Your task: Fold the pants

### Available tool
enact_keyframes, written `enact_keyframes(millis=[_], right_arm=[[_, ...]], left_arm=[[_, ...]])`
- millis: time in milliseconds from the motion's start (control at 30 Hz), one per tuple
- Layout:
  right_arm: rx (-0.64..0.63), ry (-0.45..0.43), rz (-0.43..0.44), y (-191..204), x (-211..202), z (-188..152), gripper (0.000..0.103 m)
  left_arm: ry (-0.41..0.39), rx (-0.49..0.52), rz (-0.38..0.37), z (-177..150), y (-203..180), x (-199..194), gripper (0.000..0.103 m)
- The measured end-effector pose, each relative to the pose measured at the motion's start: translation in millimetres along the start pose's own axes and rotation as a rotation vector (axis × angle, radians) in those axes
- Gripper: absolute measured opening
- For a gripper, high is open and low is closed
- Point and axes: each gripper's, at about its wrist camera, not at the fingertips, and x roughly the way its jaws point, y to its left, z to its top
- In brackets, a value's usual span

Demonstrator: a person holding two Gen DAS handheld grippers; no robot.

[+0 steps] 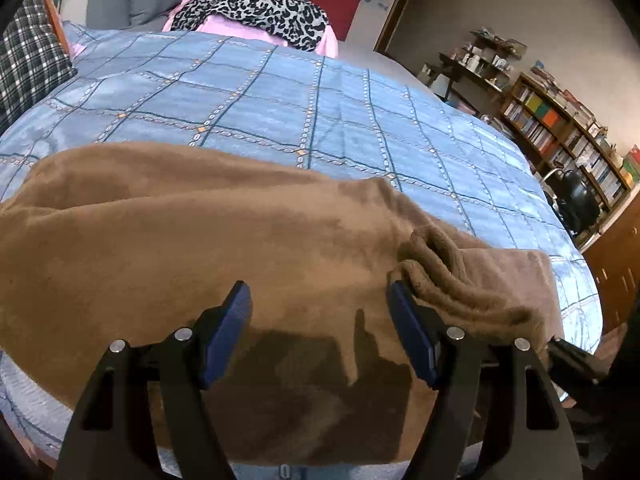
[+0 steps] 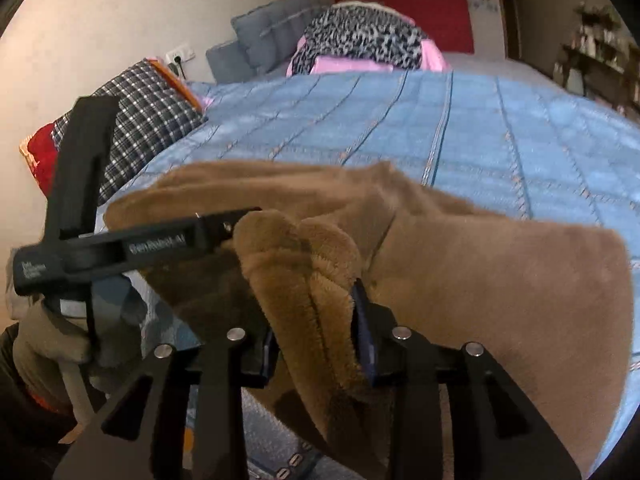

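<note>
Brown fleece pants (image 1: 180,232) lie spread across the near part of a bed with a blue checked cover (image 1: 260,92). My left gripper (image 1: 320,304) is open just above the pants, its blue pads (image 1: 228,332) wide apart with nothing between them. A bunched ribbed edge of the pants (image 1: 460,272) lies by its right finger. In the right wrist view my right gripper (image 2: 316,320) is shut on a thick folded bunch of the pants (image 2: 304,264) and lifts it off the cover (image 2: 500,132). The left gripper's body (image 2: 120,248) shows at the left of that view.
A leopard-print and pink pile (image 1: 256,4) lies at the far end of the bed. A plaid pillow (image 1: 28,60) is at the left. Grey cushions (image 2: 272,28) stand against the wall. Bookshelves (image 1: 560,128) and a black chair (image 1: 576,200) stand right of the bed.
</note>
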Motion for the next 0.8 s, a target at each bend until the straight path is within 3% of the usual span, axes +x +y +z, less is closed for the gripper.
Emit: enact_keyframes(millis=[167,333,433,600,733,800], right_arm=[[0.026,-0.009,0.089,-4,-5,-2,0.058],[0.011,-0.032,0.135,1,-15,-3,0.059],[0.003,-0.038,0.200,4,-22,-4,0.059],[0.030,0.021,0.288,3,-12,-9,0.059],[0.116,0.063,0.352,-11,-4,-18,0.059],[0.112,0.058,0.367,-15,-9,-19,0.059]], left_arm=[[-0.011,-0.011,0.002,0,1,-5,0.073],[-0.027,-0.024,0.001,2,1,-17,0.073],[-0.032,-0.020,-0.040,5,-6,-27,0.073],[-0.044,0.055,-0.106,5,-36,-40,0.078],[0.000,0.120,-0.141,-4,-55,-33,0.080],[0.029,0.140,-0.122,-10,-57,-25,0.080]])
